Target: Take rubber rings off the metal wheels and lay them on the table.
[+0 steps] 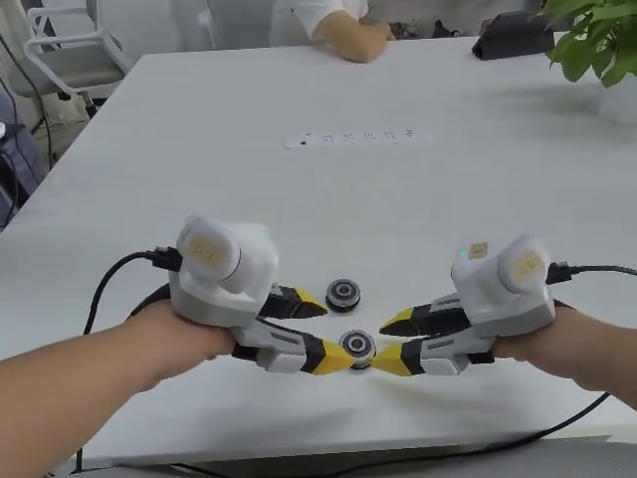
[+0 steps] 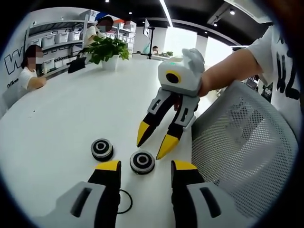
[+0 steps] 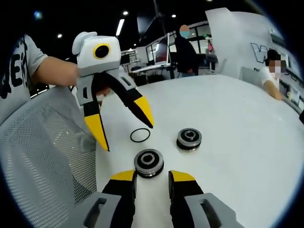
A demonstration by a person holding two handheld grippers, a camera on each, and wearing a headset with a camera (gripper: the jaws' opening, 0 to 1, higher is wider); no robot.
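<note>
Two metal wheels lie near the front edge of the white table [image 1: 249, 179]. The nearer wheel [image 1: 356, 346] sits between the facing yellow tips of both grippers, and none of the tips clearly touches it. My left gripper [image 1: 333, 334] is open and points right. My right gripper [image 1: 386, 341] is open and points left. In the left gripper view this wheel [image 2: 142, 161] lies just ahead of the open left gripper [image 2: 145, 165], facing the right gripper [image 2: 153, 146]. The second wheel [image 1: 343, 294] rests farther back. A loose black rubber ring [image 3: 140, 135] lies flat beneath the left gripper [image 3: 127, 136].
A white power strip [image 1: 358, 137] lies mid-table. A potted plant [image 1: 597, 40] stands at the far right corner, and a person's arm [image 1: 348, 35] rests on the far edge. A mesh chair back [image 2: 247, 142] is close behind the near table edge. Black cables trail from both grippers.
</note>
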